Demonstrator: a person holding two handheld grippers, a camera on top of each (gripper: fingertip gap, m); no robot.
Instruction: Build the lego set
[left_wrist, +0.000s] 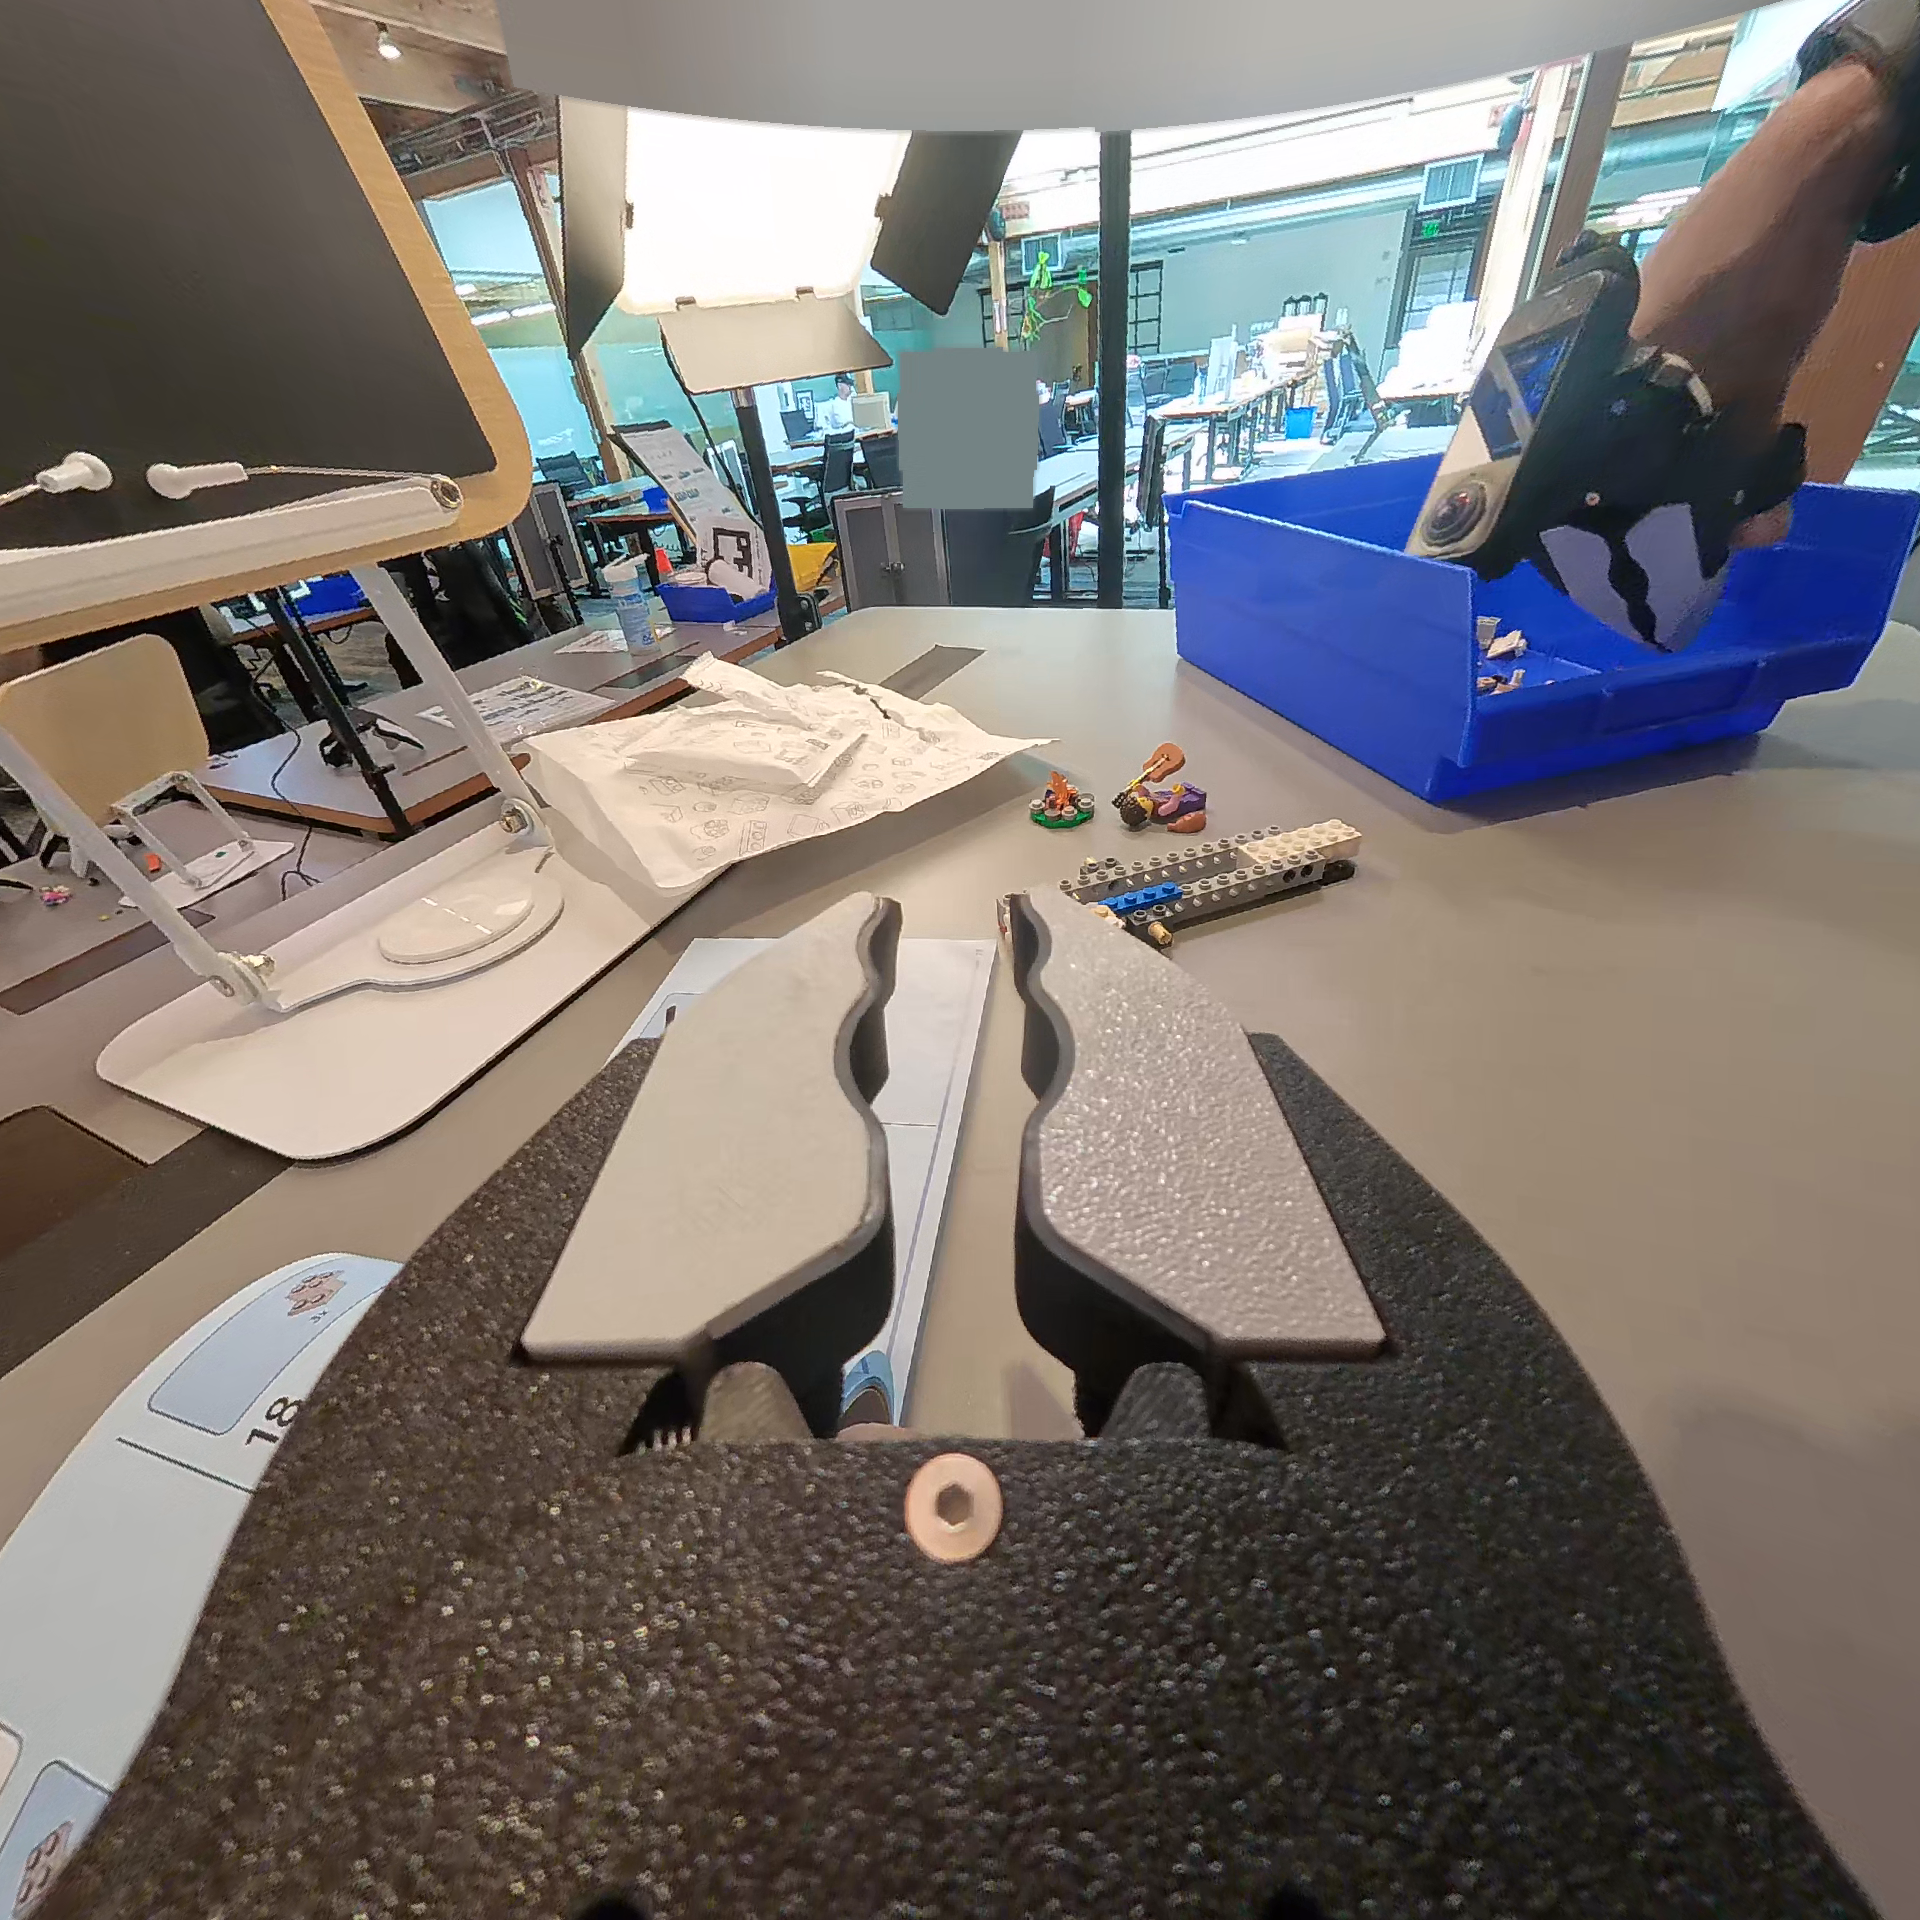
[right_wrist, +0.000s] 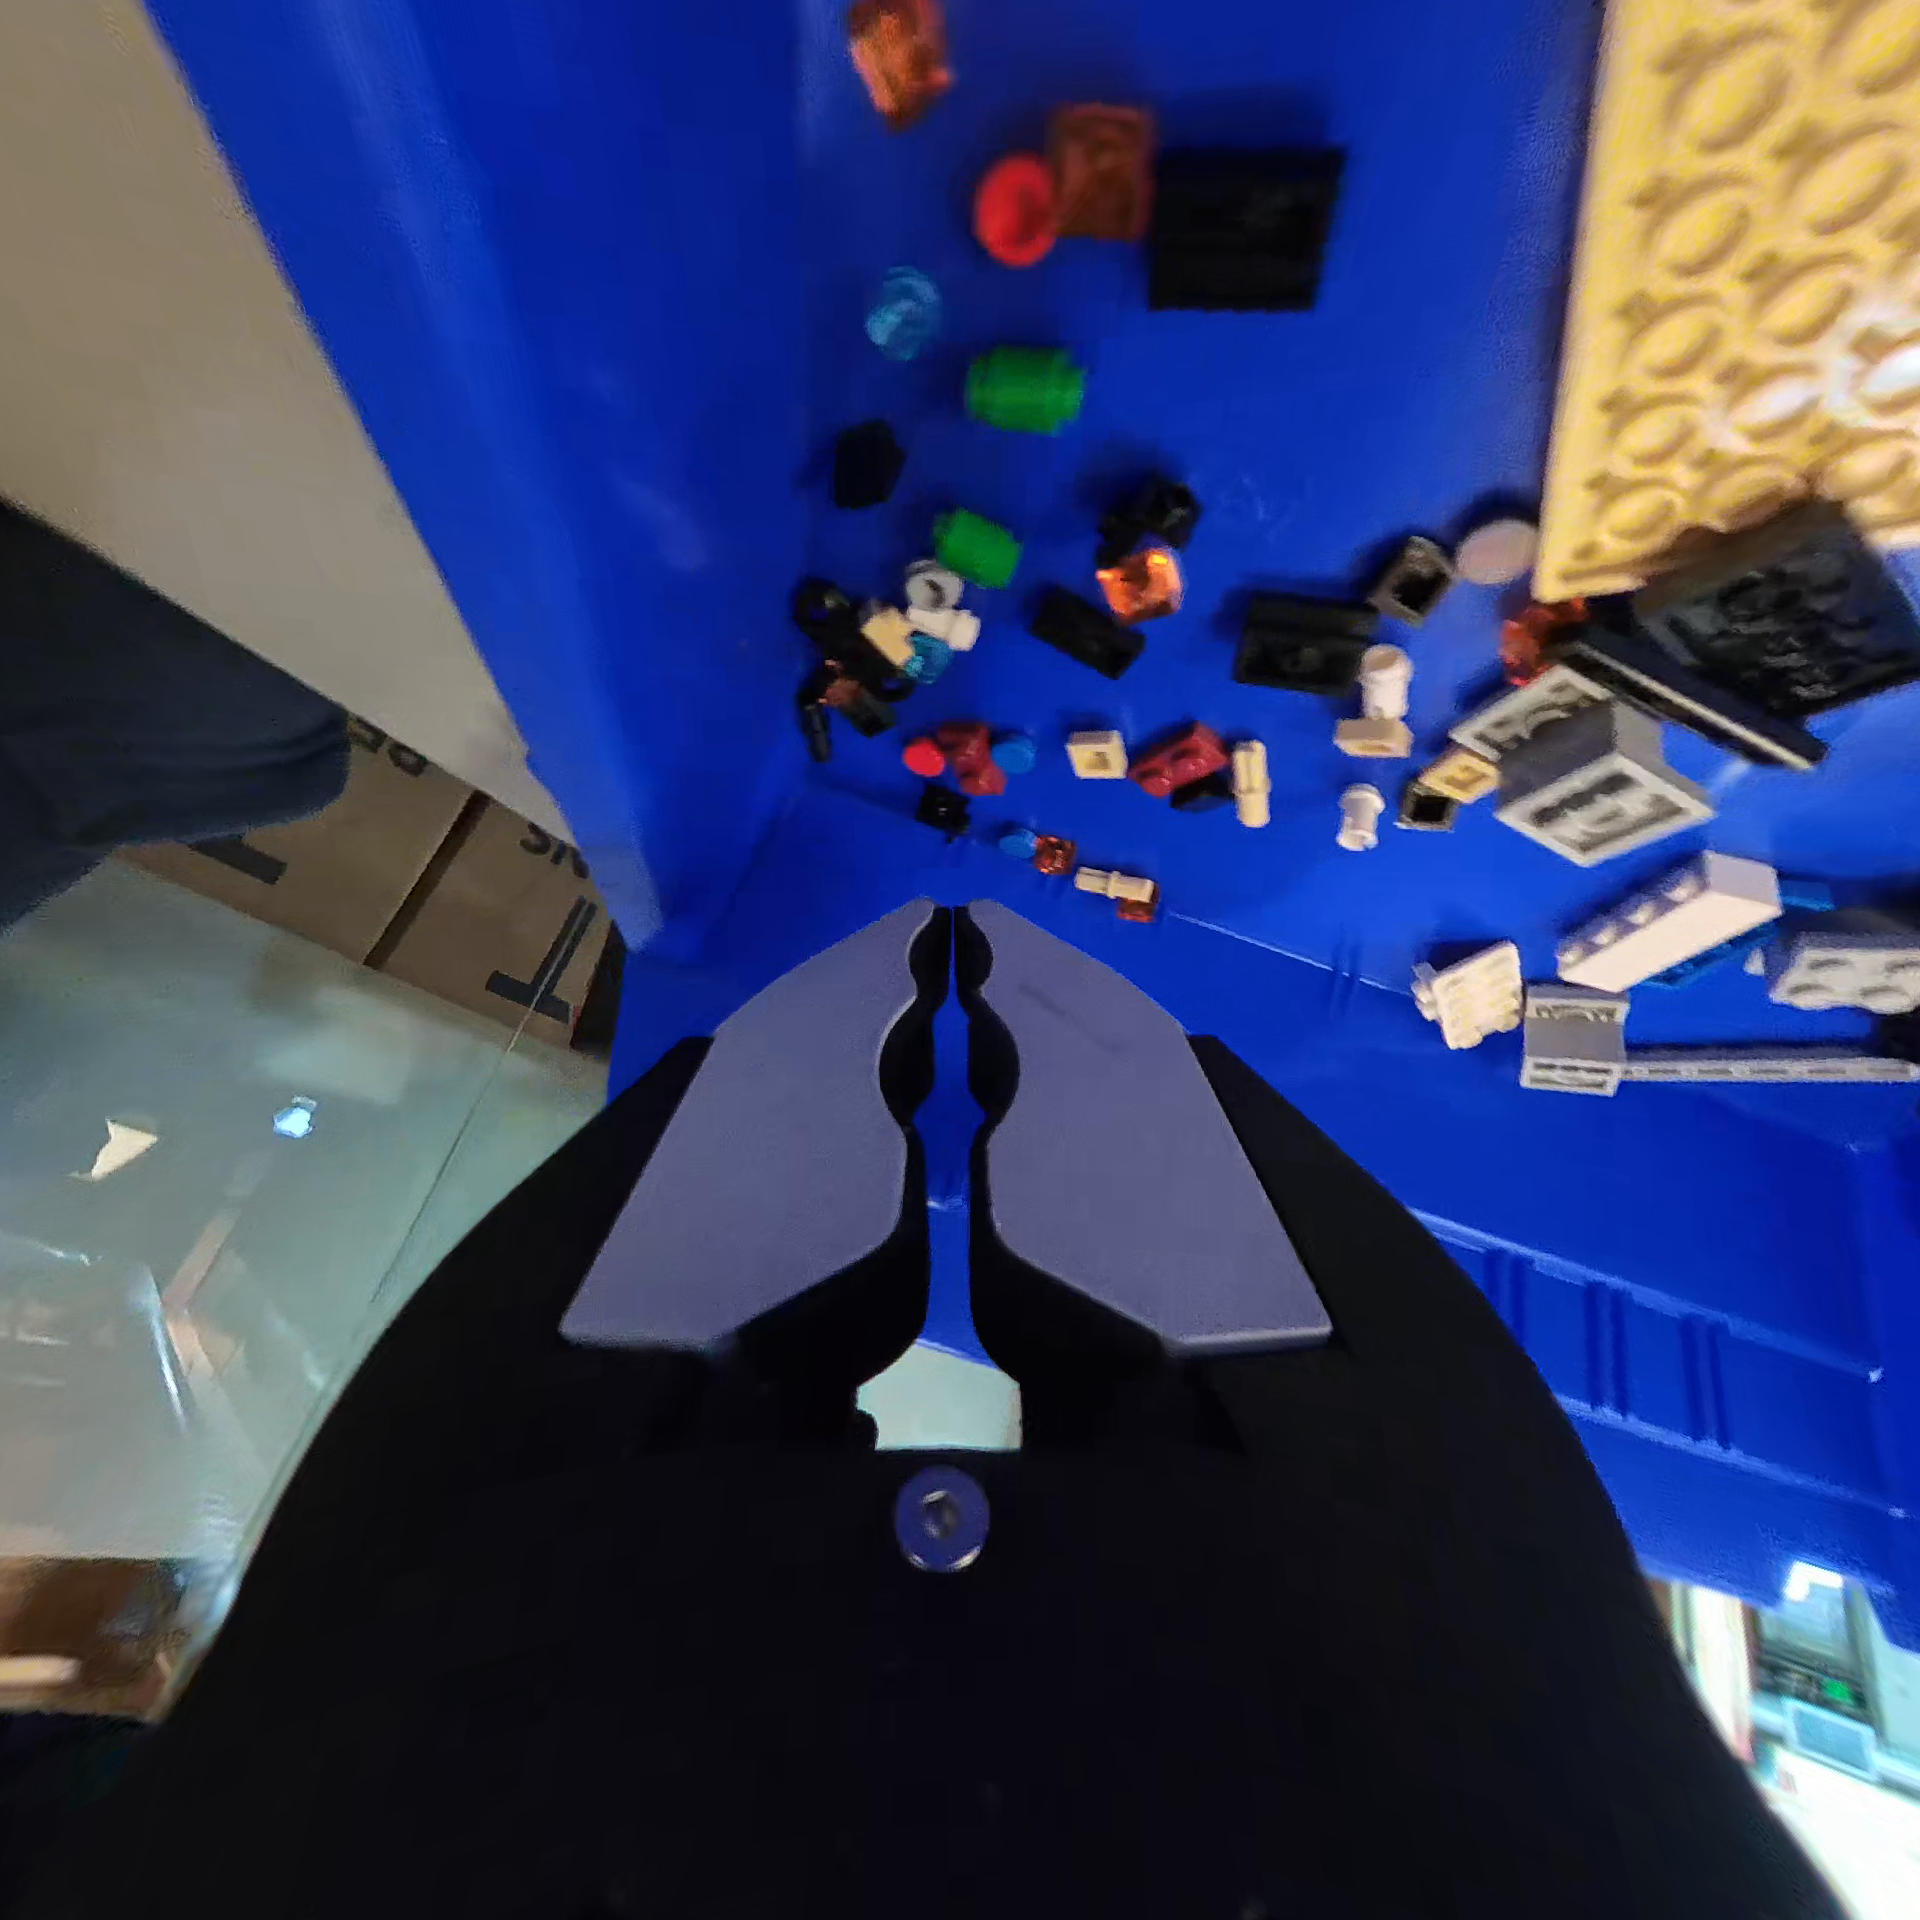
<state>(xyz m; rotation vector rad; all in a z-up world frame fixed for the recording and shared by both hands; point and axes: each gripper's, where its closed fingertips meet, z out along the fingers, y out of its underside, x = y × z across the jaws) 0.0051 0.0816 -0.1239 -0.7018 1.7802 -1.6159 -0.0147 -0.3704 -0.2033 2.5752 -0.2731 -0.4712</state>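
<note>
My left gripper (left_wrist: 953, 920) is open and empty, low over a white instruction sheet (left_wrist: 940, 1003) on the grey table (left_wrist: 1558, 1039). A grey brick assembly with blue and white parts (left_wrist: 1216, 883) lies just right of its right fingertip. My right gripper (right_wrist: 951, 914) is shut, its tips meeting inside the blue bin (right_wrist: 623, 416), and nothing shows between them. It is near a corner of the bin, just short of small loose bricks (right_wrist: 1101, 883). In the left wrist view it (left_wrist: 1652, 613) points down into the bin (left_wrist: 1320, 623), held by a hand.
A small campfire build (left_wrist: 1062, 805) and a lying minifigure with a guitar (left_wrist: 1158, 795) sit beyond the assembly. A crumpled white paper bag (left_wrist: 748, 790) lies at centre left. A white stand base (left_wrist: 343, 1039) is at left. A tan studded plate (right_wrist: 1745, 260) lies in the bin. Some 45 centimetres of space lies between my two pairs of fingers. It is some 25 centimetres from my left tips to the small campfire build (left_wrist: 1062, 805).
</note>
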